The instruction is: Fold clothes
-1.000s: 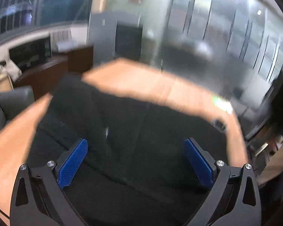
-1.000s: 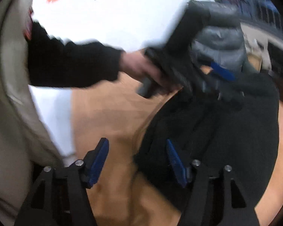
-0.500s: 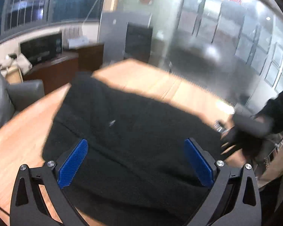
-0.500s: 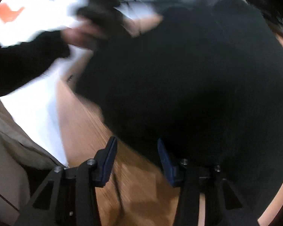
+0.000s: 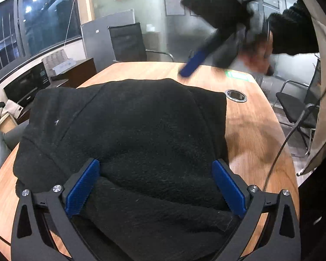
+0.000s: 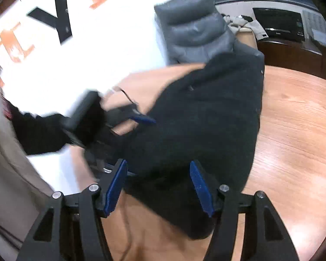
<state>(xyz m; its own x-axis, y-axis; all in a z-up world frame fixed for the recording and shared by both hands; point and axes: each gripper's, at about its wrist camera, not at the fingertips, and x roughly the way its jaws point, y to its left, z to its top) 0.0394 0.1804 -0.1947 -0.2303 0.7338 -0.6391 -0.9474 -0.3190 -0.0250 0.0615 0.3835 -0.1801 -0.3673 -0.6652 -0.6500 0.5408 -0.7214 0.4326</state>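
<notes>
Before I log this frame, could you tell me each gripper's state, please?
Left gripper: open, fingers astride the black garment, gripping nothing.
Right gripper: open, over the garment's edge, holding nothing.

Black garments: one point(image 5: 141, 134), lying folded on the wooden table point(image 5: 256, 134) and reaching between the spread fingers of both tongs.
Grippers: two, the left gripper point(image 5: 155, 187) and the right gripper point(image 6: 158, 187), each showing two blue pads.
Hands: two showing, each blurred and gripping a handle.
Cable holes: one point(image 5: 235, 95), sitting ahead and right of the left tongs.
Office chairs: three showing beyond the table.
</notes>
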